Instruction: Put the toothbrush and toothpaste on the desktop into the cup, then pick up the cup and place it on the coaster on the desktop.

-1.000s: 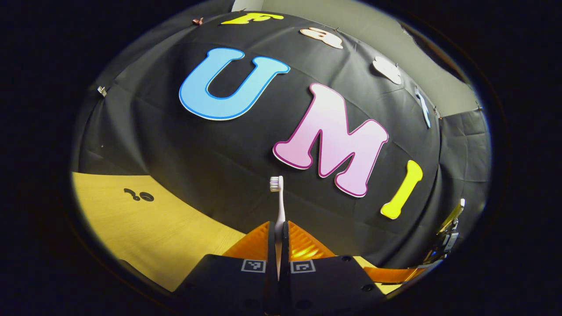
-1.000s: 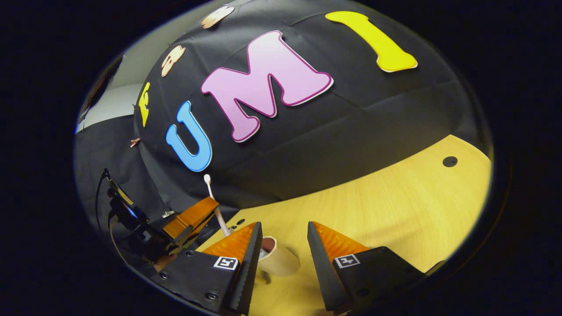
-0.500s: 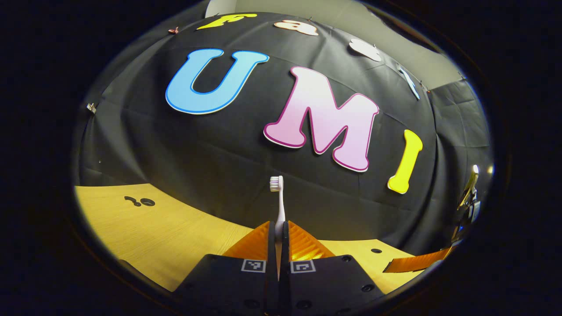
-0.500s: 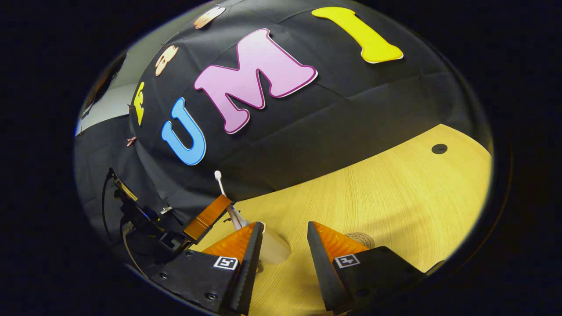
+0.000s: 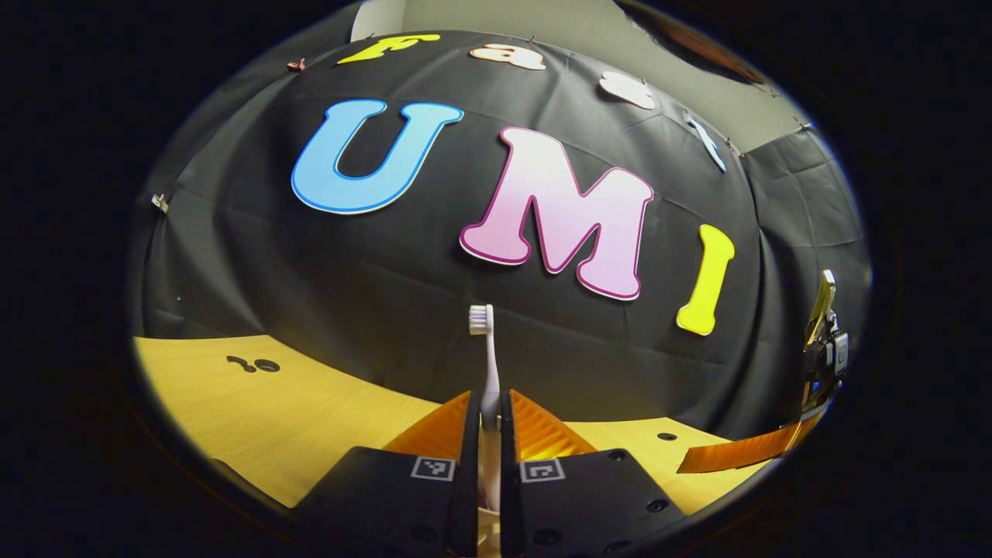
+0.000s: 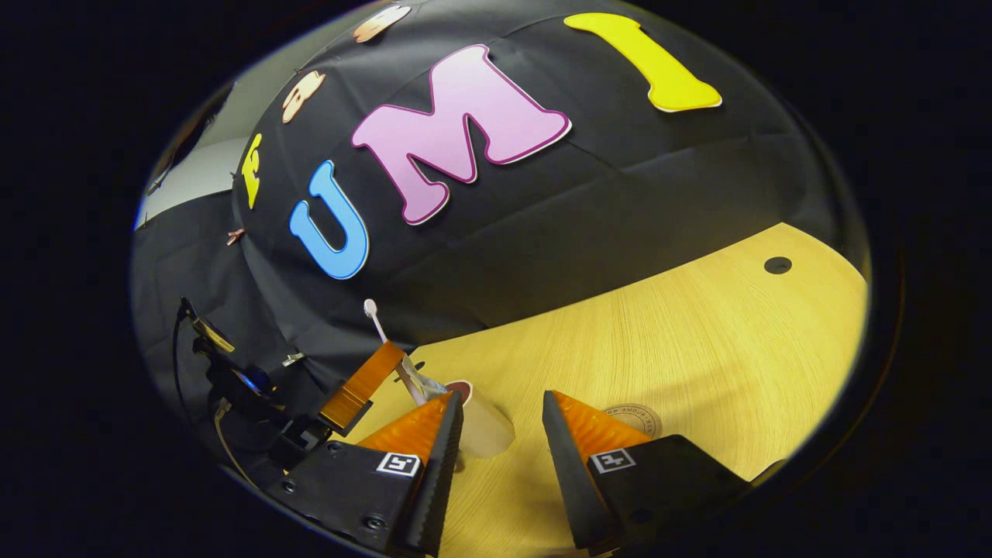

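A white toothbrush (image 5: 481, 319) stands upright between the fingers of my left gripper (image 5: 488, 395), bristle head up. The jaws are parted a little and no longer pinch it. A pale cup rim (image 5: 488, 536) shows just below them. In the right gripper view the beige cup (image 6: 484, 426) stands on the wooden table (image 6: 697, 341), with the toothbrush (image 6: 372, 310) slanting down into its mouth and the left gripper (image 6: 364, 381) beside the handle. My right gripper (image 6: 502, 397) is open, and the cup sits just ahead of its left finger. A round printed coaster (image 6: 637, 415) lies behind its right finger.
The black cloth wall rises close behind the table. Cable holes mark the tabletop (image 6: 777, 265) (image 5: 257, 364) (image 5: 666, 436). The right gripper's finger (image 5: 740, 456) and body (image 5: 825, 349) show at the right edge of the left gripper view.
My left gripper's fingers have parted slightly and the toothbrush has shifted a little left between them. The left gripper came down over the cup. The right gripper barely moved.
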`<action>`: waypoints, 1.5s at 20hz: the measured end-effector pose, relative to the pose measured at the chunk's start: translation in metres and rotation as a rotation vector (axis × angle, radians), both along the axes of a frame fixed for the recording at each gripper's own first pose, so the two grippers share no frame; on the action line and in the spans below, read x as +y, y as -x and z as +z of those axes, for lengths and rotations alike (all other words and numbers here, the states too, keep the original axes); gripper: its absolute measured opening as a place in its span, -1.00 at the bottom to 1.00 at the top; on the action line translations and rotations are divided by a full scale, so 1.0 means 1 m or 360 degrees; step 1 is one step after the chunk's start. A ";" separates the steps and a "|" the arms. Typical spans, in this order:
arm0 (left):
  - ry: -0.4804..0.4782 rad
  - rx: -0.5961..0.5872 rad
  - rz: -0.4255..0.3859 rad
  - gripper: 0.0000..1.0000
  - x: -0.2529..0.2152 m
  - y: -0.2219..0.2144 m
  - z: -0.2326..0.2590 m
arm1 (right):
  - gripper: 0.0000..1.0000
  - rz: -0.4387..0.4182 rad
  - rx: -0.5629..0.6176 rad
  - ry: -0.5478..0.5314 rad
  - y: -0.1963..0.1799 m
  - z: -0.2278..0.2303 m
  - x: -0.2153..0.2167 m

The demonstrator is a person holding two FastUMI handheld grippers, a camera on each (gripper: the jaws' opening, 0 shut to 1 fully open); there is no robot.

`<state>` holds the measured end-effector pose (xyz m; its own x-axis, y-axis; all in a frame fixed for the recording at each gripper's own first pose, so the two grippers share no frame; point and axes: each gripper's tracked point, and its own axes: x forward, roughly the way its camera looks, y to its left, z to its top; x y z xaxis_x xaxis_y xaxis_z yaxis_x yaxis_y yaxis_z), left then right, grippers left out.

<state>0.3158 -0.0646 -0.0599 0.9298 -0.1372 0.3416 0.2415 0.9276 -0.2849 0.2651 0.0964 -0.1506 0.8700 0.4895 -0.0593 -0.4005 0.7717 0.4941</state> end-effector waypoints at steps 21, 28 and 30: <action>-0.0317 0.0989 -0.0138 0.06 0.013 0.075 -0.071 | 0.28 0.0058 0.0276 0.0124 0.071 -0.006 -0.007; -0.0620 0.1540 -0.0314 0.38 -0.018 0.079 -0.119 | 0.28 0.0054 0.0477 0.0150 0.140 -0.019 -0.052; -0.0686 0.1625 -0.0301 0.21 -0.018 0.072 -0.128 | 0.29 0.0052 0.0501 0.0176 0.154 -0.021 -0.065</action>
<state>0.2434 -0.0827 -0.1880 0.6984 -0.2283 -0.6783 0.2257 0.9697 -0.0939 0.1113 0.0310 -0.1712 0.7845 0.4923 -0.3771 -0.2669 0.8169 0.5113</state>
